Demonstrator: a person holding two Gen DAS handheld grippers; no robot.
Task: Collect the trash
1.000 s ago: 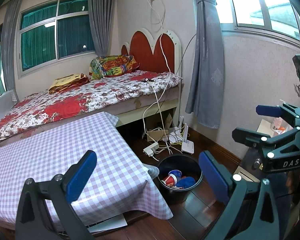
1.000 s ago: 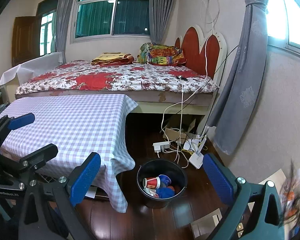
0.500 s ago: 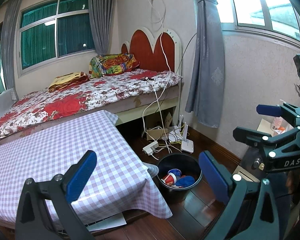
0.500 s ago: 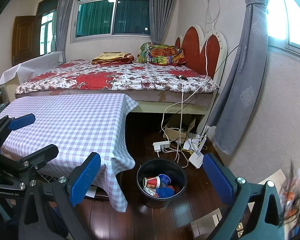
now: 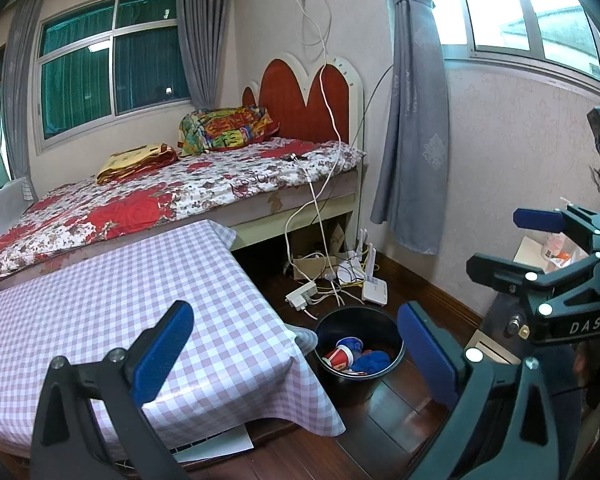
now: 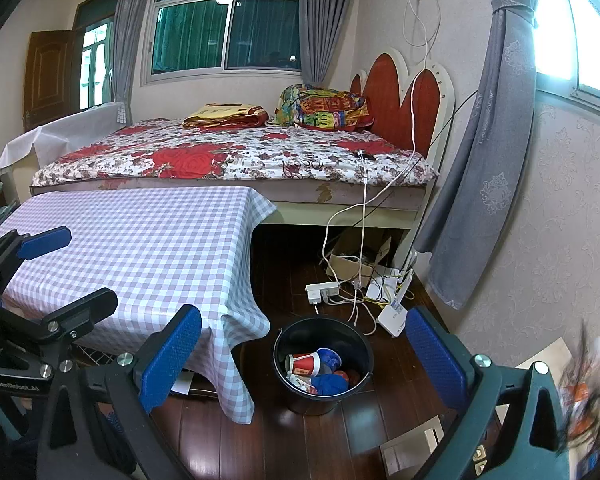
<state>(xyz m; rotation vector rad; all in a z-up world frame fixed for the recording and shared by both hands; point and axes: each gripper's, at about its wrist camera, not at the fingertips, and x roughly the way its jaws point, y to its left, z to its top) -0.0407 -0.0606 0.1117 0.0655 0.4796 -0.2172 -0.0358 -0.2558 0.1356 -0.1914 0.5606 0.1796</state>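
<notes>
The left tool [image 5: 292, 354] hangs with its blue pads spread wide and empty above the near right corner of the checked tabletop [image 5: 100, 300]. Just right of that corner, the round black bin [image 6: 323, 364] stands on the dark wood floor, holding a red paper cup [image 6: 303, 362] and crumpled blue trash [image 6: 330, 384]. The right tool [image 6: 300, 360], equally wide and empty, frames the bin between its fingers.

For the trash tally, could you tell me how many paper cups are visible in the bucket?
1: a red-and-white cup lying on its side atop the trash in the bucket. Others may be buried beneath.
</notes>
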